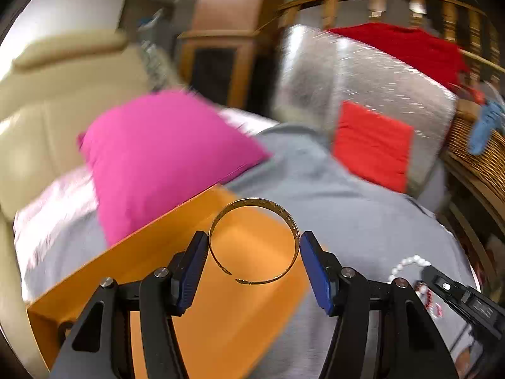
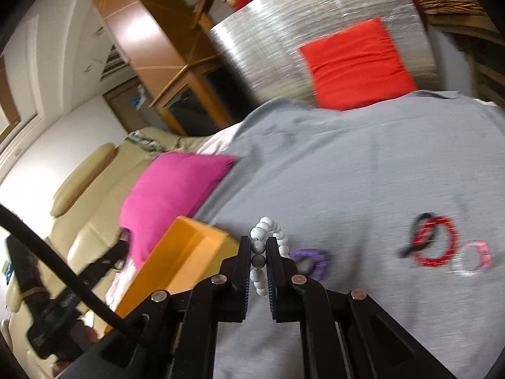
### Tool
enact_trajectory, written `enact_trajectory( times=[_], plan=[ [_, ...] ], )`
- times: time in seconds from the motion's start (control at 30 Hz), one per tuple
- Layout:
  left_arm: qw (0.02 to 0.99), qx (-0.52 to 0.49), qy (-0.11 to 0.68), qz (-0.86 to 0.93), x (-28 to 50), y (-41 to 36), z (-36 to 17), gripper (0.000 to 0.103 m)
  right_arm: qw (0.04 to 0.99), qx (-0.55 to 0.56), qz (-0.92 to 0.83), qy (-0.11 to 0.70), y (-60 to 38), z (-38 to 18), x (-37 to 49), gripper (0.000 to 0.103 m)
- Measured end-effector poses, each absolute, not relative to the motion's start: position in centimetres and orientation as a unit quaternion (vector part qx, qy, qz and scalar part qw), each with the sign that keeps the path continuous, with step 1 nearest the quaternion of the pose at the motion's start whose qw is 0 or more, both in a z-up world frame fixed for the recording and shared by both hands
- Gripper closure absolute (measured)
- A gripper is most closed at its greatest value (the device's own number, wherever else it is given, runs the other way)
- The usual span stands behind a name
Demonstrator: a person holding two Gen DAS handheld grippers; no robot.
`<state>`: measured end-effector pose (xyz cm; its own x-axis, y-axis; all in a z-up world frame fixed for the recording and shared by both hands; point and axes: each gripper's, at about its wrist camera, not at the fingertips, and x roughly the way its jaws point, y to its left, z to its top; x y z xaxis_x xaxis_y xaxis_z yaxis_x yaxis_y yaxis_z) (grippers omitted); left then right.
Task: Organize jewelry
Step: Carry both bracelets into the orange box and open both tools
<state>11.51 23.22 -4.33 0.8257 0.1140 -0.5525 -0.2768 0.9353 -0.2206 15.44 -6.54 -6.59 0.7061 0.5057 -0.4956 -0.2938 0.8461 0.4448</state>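
Observation:
My left gripper (image 1: 254, 243) is shut on a gold open-ended bangle (image 1: 284, 214). Its blue pads press the bangle's two sides and hold it above an orange box (image 1: 151, 255). In the right wrist view, my right gripper (image 2: 259, 244) is shut on a bracelet of white and grey beads (image 2: 266, 222), which loops above the fingertips over the grey cloth (image 2: 347, 173). The orange box (image 2: 189, 246) lies just left of it. A purple bracelet (image 2: 322, 260), a red one (image 2: 442, 243), a black band (image 2: 416, 237) and a pink-clear bracelet (image 2: 476, 257) lie on the cloth to the right.
A pink cushion (image 2: 170, 189) lies behind the box on a cream sofa (image 2: 82, 189). A silver cushion (image 2: 315, 6) with a red patch (image 2: 356, 63) stands at the cloth's far edge. A wicker basket (image 1: 473, 158) and wooden furniture (image 1: 221, 63) lie beyond. The views are motion-blurred.

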Motion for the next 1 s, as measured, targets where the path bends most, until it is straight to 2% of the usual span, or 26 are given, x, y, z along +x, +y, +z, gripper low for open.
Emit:
enact_trajectory(
  times=[0.17,0.33,0.57,0.73,0.8,0.83,1.0],
  plan=[
    [0.915,-0.191,0.327,0.139,12.9,27.0,-7.5,0.041,0.898,0.158,0.252,0.325,-1.6,-7.1,16.4,0.092],
    [0.897,-0.2,0.359,0.164,14.7,27.6,-9.3,0.041,0.885,0.127,0.292,0.339,3.7,-7.3,17.9,0.092],
    [0.861,-0.224,0.409,0.204,17.6,28.6,-12.0,0.041,0.864,0.077,0.294,0.401,8.7,-10.0,21.0,0.092],
    [0.85,-0.224,0.42,0.225,17.4,28.5,-12.3,0.041,0.863,0.063,0.264,0.426,8.9,-11.1,22.4,0.09],
    [0.854,-0.216,0.412,0.234,17.5,28.3,-12.0,0.041,0.865,0.07,0.263,0.422,8.2,-10.7,22.6,0.083],
    [0.856,-0.208,0.407,0.24,17.6,28.0,-11.8,0.041,0.87,0.079,0.257,0.412,7.3,-10.3,22.5,0.079],
    [0.872,-0.173,0.382,0.255,17.3,26.9,-10.6,0.041,0.895,0.106,0.228,0.368,2.4,-8.3,20.9,0.079]
  ],
)
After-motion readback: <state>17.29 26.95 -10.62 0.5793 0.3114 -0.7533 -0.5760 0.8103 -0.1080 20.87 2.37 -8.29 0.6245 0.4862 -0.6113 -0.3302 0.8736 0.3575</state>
